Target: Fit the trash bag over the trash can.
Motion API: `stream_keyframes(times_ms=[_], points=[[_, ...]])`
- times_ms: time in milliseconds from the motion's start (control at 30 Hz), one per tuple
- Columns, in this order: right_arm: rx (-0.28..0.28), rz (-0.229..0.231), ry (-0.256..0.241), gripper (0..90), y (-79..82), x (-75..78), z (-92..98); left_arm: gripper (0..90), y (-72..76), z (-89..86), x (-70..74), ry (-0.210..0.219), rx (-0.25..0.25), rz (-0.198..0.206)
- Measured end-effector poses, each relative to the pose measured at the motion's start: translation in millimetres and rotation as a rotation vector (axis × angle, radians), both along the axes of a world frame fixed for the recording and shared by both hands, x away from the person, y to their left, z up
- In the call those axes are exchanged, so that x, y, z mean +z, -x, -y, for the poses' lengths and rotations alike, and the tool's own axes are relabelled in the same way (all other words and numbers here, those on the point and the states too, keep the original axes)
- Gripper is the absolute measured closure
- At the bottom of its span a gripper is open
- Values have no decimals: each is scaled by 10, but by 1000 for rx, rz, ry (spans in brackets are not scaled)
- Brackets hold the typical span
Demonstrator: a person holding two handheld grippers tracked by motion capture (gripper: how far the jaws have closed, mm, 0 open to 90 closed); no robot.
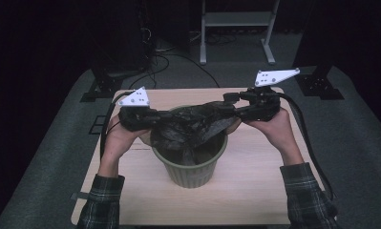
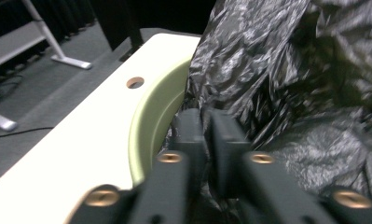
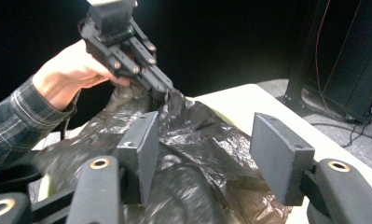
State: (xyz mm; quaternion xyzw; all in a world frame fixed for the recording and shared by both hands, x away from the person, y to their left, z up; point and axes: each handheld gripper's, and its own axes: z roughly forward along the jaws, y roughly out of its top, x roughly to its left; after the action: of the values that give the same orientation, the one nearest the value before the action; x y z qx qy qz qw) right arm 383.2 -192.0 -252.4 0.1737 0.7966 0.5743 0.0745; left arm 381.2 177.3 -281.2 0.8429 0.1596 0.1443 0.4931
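Black plastic film, a bin liner (image 1: 193,125), was seen draped across the mouth of a ribbed green bin (image 1: 190,168) standing at the middle of the pale wooden table (image 1: 255,191). The left gripper (image 1: 155,117), at nine o'clock of the bin, was pressed together on a fold of the liner at the rim, as the left gripper view showed (image 2: 206,122). The right gripper (image 1: 230,98), at about two o'clock, was held with its jaws spread wide; in the right gripper view the film was seen lying between and below them, unpinched (image 3: 202,140). With only one edge held, it was judged that the liner could sag back into the bin before its mouth was opened over the rim. A hard pull from the left side could stretch or tear the thin film, and the light bin could be dragged or tipped toward nine o'clock.
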Motion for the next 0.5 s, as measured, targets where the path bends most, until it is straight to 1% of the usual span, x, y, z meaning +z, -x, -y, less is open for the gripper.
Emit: stream_keyframes(times_ms=[33, 100, 133, 200, 333, 400, 467, 500], points=[[4, -1, 6, 405, -7, -10, -20, 895, 1, -11, 7, 3, 5, -10], [8, -10, 14, 398, -15, -33, -62, 896, 5, -35, 24, 22, 29, -21], [11, -15, 21, 396, -18, -48, -80, 896, 5, -49, 34, 27, 34, -19], [7, -23, 41, 381, -19, -84, -115, 896, 6, -92, 60, 59, 51, -14], [-18, -44, 106, 346, -21, -220, -172, 896, 9, -231, 120, 107, 104, 2], [-17, -58, 126, 345, -15, -283, -177, 896, 9, -311, 140, 131, 130, 2], [-28, -56, 134, 344, -12, -343, -163, 896, 2, -365, 140, 149, 132, -7], [-33, -54, 126, 345, -16, -356, -146, 896, 4, -375, 135, 153, 130, -9]])
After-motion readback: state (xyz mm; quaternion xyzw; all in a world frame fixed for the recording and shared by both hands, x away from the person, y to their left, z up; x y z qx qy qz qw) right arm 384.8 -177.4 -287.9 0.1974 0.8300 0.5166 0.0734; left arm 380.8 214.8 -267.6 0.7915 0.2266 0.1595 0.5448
